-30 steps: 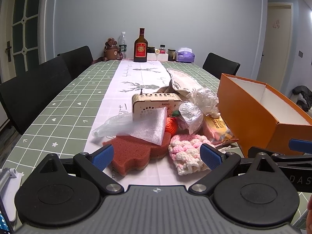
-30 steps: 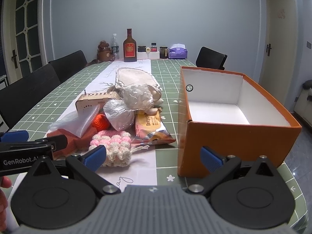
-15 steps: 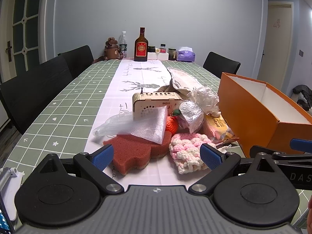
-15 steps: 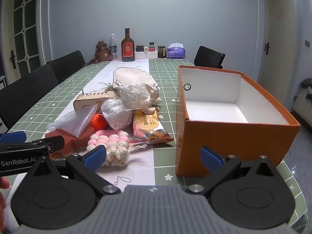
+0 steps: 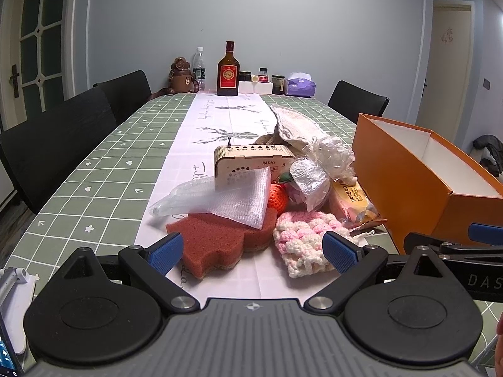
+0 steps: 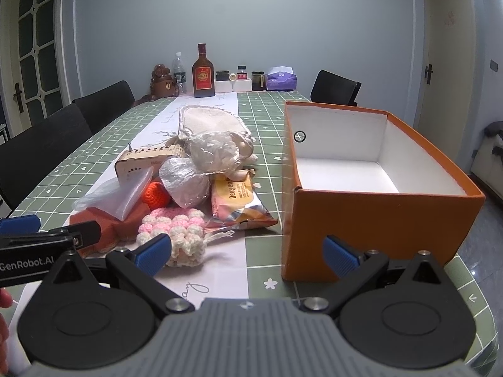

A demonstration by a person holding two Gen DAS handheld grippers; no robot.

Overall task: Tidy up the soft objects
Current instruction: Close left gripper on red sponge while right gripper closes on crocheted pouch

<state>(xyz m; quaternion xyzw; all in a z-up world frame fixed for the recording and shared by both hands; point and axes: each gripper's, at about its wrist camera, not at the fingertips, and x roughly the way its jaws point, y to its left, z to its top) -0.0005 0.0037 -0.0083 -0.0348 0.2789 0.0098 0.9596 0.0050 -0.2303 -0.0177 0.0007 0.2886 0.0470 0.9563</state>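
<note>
A pile lies on the table: a red-brown sponge [image 5: 220, 242], a pink and white crochet piece [image 5: 306, 235], bubble wrap [image 5: 239, 201], an orange crochet ball [image 5: 278, 196], crumpled plastic bags [image 5: 314, 179] and a snack packet [image 5: 353, 198]. My left gripper [image 5: 251, 253] is open and empty, just short of the sponge and crochet piece. My right gripper [image 6: 248, 253] is open and empty, between the crochet piece [image 6: 176, 232] and the open orange box [image 6: 374, 223], whose inside shows nothing.
A wooden radio [image 5: 251, 163] and a beige cloth pouch [image 5: 295, 125] sit in the pile. A bottle [image 5: 228, 72], jars and a tissue pack [image 5: 300, 84] stand at the far end. Black chairs [image 5: 56, 144] line the left side.
Both grippers have eased slightly towards the pile and box. Both stay open and empty.
</note>
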